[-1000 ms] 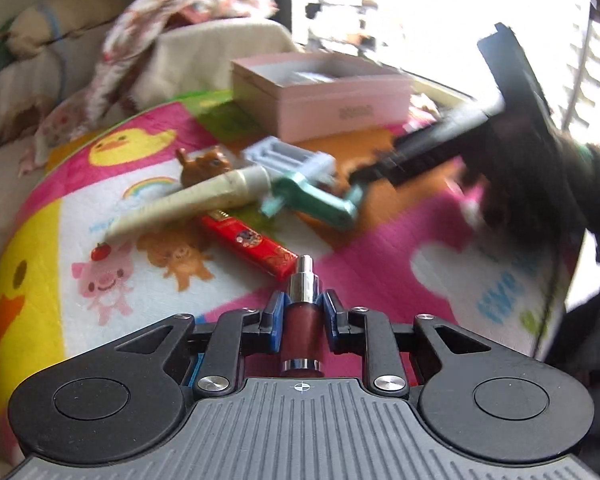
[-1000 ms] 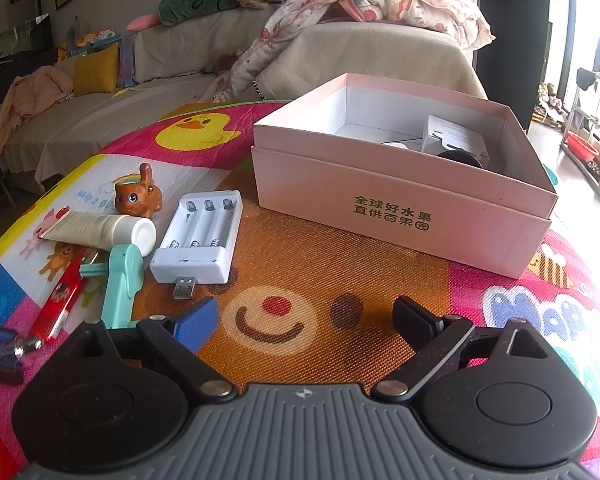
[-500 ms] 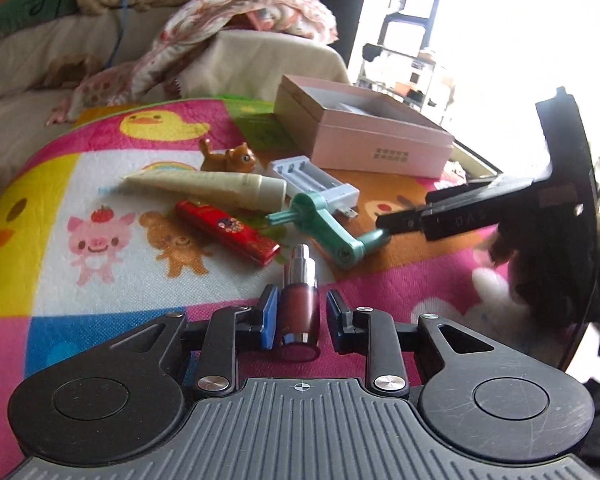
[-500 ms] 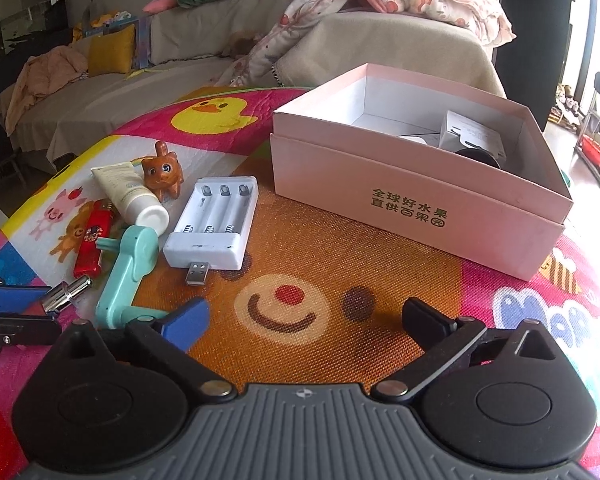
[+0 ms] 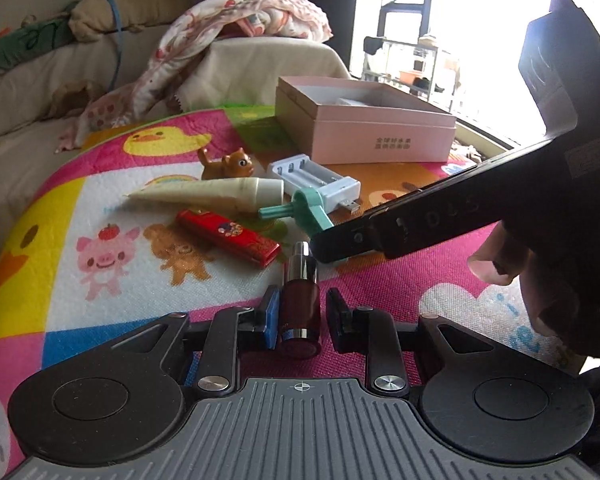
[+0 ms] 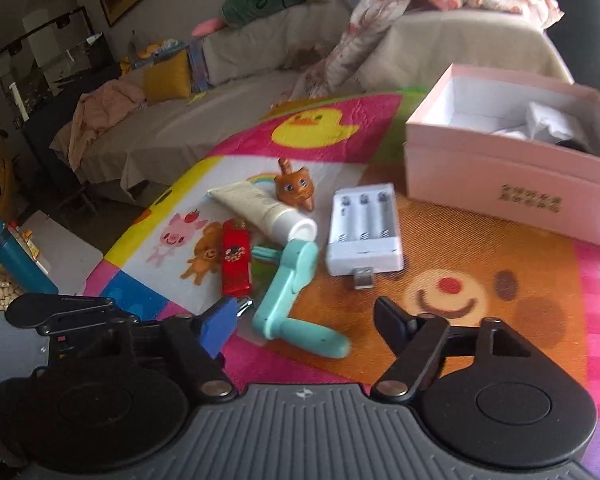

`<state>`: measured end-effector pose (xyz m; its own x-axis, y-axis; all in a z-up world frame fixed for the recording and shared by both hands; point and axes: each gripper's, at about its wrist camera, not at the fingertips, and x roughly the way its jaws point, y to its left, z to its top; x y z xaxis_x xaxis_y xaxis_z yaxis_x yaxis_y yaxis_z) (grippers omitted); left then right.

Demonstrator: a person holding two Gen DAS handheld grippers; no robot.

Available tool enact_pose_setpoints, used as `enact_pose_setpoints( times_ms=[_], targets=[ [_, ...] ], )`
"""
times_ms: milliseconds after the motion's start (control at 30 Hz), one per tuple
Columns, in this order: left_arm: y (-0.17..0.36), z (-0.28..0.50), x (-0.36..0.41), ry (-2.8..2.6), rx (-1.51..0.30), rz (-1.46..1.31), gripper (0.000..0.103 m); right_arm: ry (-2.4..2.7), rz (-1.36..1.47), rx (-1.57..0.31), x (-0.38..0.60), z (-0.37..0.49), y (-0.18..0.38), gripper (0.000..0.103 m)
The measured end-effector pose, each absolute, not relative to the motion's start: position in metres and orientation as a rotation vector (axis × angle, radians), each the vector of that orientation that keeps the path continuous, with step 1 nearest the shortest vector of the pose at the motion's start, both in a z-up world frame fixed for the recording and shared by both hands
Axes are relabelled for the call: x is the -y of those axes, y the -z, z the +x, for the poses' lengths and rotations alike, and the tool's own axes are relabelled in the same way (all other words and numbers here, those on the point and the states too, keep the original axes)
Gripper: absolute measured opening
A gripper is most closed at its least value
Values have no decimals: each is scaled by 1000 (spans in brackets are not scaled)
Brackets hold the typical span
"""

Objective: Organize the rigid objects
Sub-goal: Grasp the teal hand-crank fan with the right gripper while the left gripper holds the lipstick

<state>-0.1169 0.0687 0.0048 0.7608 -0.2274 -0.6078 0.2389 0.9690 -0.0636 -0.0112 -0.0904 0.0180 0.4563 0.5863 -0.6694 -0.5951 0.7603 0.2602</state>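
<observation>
A dark red bottle point(image 5: 300, 304) with a silver nozzle lies on the cartoon mat point(image 5: 100, 208) between my left gripper's point(image 5: 302, 314) fingers. The pads stand slightly off it, so the gripper is open. My right gripper point(image 6: 304, 318) is closing, its jaws either side of the teal crank handle point(image 6: 292, 280) without touching it. One of its fingers point(image 5: 380, 228) reaches in just beyond the bottle. Near the crank lie a white battery charger point(image 6: 364, 232), a cream tube point(image 6: 260, 208), a red lighter point(image 6: 236, 260) and an orange cat figurine point(image 6: 294, 184). The open pink box point(image 6: 500, 184) stands at the back right.
A sofa point(image 6: 228, 92) with blankets and cushions runs behind the table. The mat's left edge drops off near a teal flask point(image 6: 16, 260) lower down. The pink box holds a few white and dark items. A person's hand point(image 5: 540, 280) holds the right gripper.
My right gripper swung left from in front of the pink box to over the teal crank, and its jaws narrowed. My left gripper's pads eased off the bottle.
</observation>
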Motion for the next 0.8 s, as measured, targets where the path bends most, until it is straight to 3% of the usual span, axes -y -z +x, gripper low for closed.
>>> enact_pose_setpoints(
  times_ms=[100,400,600,800],
  targets=[
    [-4,-117,-72,260,-655,-6,28,-708,-146,-776,76,-21,-16,57],
    [-4,-107,-68,247,-648,-30,28,-425,-343,-667,146,-20,-11,58],
    [-8,-91,-63,248,-688,-8,25,-430,-164,-717,182,-14,-21,66],
    [-9,-92,-57,254,-699,57,25,-572,-13,-773,147,-9,-32,76]
  ],
)
